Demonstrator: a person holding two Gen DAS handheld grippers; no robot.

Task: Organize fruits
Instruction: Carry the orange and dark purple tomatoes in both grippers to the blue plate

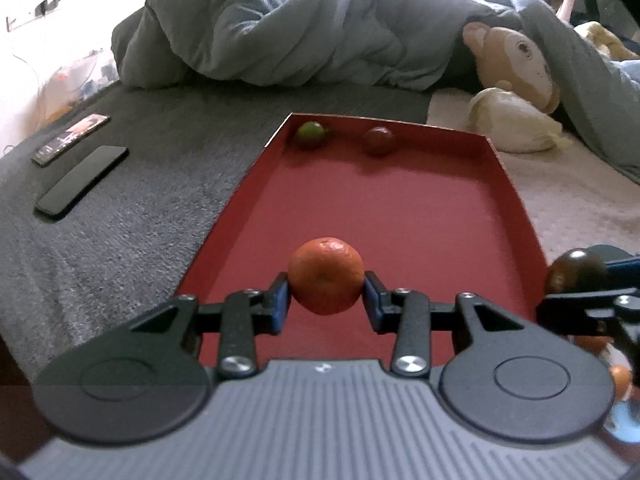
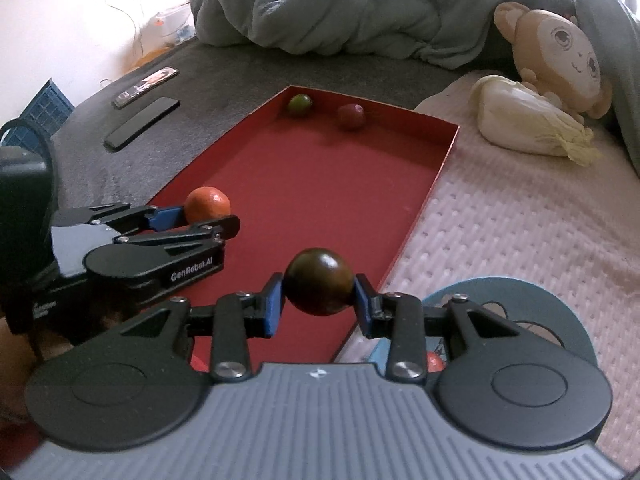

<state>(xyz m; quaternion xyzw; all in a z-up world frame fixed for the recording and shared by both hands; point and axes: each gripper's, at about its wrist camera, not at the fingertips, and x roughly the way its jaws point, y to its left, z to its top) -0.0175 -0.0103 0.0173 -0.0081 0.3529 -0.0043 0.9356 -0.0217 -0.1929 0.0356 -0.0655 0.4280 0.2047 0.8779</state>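
Observation:
My left gripper (image 1: 326,296) is shut on an orange mandarin (image 1: 326,276), held above the near end of a red shallow box (image 1: 440,216). In the right wrist view that mandarin (image 2: 207,204) and the left gripper (image 2: 200,220) show at the box's left edge (image 2: 184,176). My right gripper (image 2: 319,300) is shut on a dark brown-green round fruit (image 2: 319,282) over the box's near right edge; this fruit (image 1: 576,272) also shows at the far right of the left wrist view. A green fruit (image 1: 310,134) and a dark red fruit (image 1: 378,140) lie at the box's far end.
The box rests on a bed. Two phones (image 1: 80,180) lie on the grey blanket to the left. A rumpled grey duvet (image 1: 300,28) fills the back. A plush monkey (image 2: 556,60) and a cabbage toy (image 2: 528,124) sit right. A blue plate (image 2: 540,320) holds fruit near my right gripper.

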